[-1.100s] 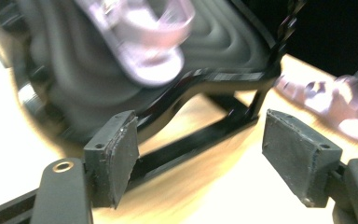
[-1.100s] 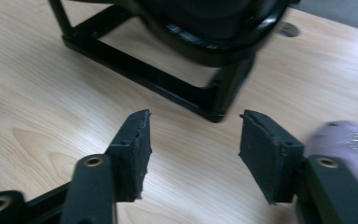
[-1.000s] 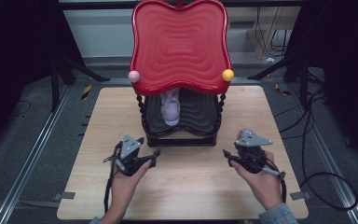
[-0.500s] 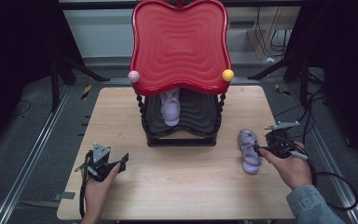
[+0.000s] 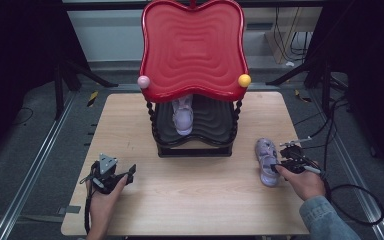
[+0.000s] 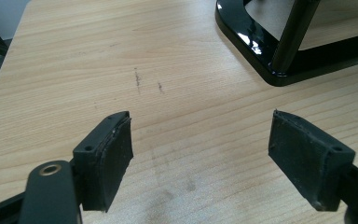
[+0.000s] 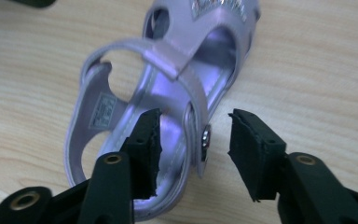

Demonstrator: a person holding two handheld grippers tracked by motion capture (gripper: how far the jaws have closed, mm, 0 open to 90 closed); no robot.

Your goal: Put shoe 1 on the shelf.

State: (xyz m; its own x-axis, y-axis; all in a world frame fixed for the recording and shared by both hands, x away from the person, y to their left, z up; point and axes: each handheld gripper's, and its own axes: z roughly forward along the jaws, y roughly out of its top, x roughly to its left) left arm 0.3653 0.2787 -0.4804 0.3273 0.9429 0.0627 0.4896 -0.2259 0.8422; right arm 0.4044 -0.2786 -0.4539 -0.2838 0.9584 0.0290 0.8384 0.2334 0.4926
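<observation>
Right gripper (image 7: 193, 140) astride the lilac sandal's (image 7: 168, 93) side wall, jaws just closing, pads not yet pressing — high view places that sandal (image 5: 267, 160) right of the red rack (image 5: 192, 50), left gripper (image 6: 200, 154) spread wide over bare table (image 6: 177, 60).

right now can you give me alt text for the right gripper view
A lilac sandal lies on a wooden table, with the right gripper closing around the side of its ankle strap. One pad is inside the shoe, the other outside with a gap, so nothing is clamped yet.
</observation>
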